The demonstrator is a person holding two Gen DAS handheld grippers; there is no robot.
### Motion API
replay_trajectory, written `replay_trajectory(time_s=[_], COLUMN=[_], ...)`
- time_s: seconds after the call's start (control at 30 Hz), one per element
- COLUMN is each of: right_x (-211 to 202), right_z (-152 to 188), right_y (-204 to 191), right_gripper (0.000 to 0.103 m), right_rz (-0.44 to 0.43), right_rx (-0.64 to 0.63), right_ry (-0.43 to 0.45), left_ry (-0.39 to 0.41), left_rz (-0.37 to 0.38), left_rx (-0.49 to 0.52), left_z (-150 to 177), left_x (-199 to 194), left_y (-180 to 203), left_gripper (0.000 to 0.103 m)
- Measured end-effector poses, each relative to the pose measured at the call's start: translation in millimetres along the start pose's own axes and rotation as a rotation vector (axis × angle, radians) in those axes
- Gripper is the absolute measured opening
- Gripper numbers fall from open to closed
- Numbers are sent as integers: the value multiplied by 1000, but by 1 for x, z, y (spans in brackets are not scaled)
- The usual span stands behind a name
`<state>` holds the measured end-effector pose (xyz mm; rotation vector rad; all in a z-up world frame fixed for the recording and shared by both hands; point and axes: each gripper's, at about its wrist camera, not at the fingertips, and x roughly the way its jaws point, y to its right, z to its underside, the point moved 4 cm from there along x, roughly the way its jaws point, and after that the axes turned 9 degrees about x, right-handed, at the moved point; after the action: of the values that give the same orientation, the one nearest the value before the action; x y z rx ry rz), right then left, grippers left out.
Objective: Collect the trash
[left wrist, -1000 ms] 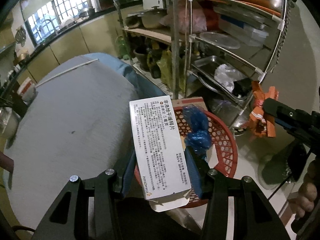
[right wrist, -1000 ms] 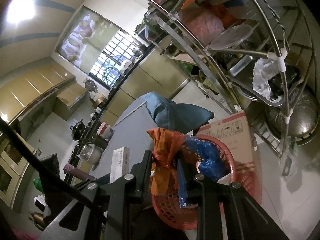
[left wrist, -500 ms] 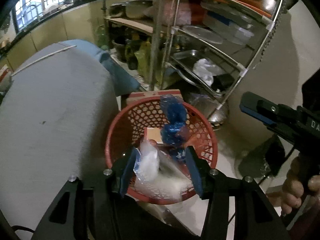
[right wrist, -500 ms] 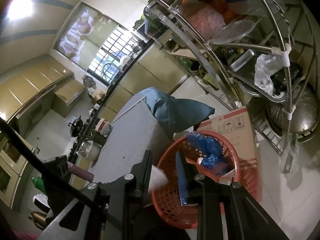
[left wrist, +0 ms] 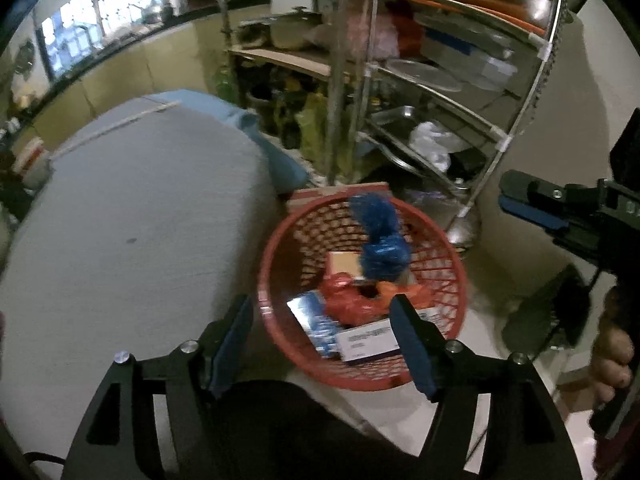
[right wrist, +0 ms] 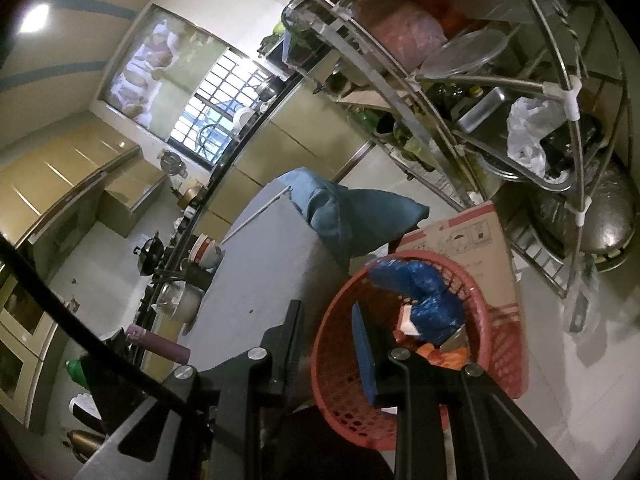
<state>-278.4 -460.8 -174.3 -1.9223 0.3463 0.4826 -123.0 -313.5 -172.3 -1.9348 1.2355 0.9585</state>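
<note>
The left view is smeared, so the print on the white box (left wrist: pixel 366 343) in the red basket (left wrist: pixel 276 280) is too blurred to read; beside it lie a blue-and-white packet (left wrist: pixel 316 320), an orange bag (left wrist: pixel 352 300), a tan carton (left wrist: pixel 345 265) and a blue bag (left wrist: pixel 380 240), each partly covered by the next; the basket stands on the floor just beside the grey surface (left wrist: pixel 120 240), against a cardboard box (right wrist: pixel 472 248) with small handling symbols I cannot make out; the left hand-held gripper (left wrist: pixel 322 344) has just been spreading its jaws and hangs wide and empty above the basket; the right hand-held gripper (right wrist: pixel 328 344) looks nearly closed with nothing between its blue pads, its grip cut off at the frame edge with only fingers (left wrist: pixel 612 364) showing.
</note>
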Motion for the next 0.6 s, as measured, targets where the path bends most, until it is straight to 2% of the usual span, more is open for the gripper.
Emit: replay_trajectory(time_s=[0.17,0.2,0.27,0.3,0.33,0.43,0.6], right_x=[3,4,4,2,-1,-7,-18], right_z=[14,16,23,26,29,40,55], right_y=[-16,-20,-28,-33,-39,-55,-73], right_gripper=[30,33,42,61,66,67,67], right_rz=[-14,-17,-22,-26,-32,-34,-22], right_rx=[-18,-22,-36,-45,-57,-104,-170], right_ry=[-14,-18,-15,-9,8,32,62], left_ry=[31,38,51,63,70,94,127], left_rz=[-136,-157,-190,-213,-231,-280,-303], left_rx=[4,0,-10,-19,-24,-37,-68], left_z=[12,15,20,24,26,35,49], left_x=[-21,-26,-35,-42,-47,-62,-86], left_y=[-17,-21,-28,-33,-35,-43,-48], left_gripper=[72,72,74,75,76,78,79])
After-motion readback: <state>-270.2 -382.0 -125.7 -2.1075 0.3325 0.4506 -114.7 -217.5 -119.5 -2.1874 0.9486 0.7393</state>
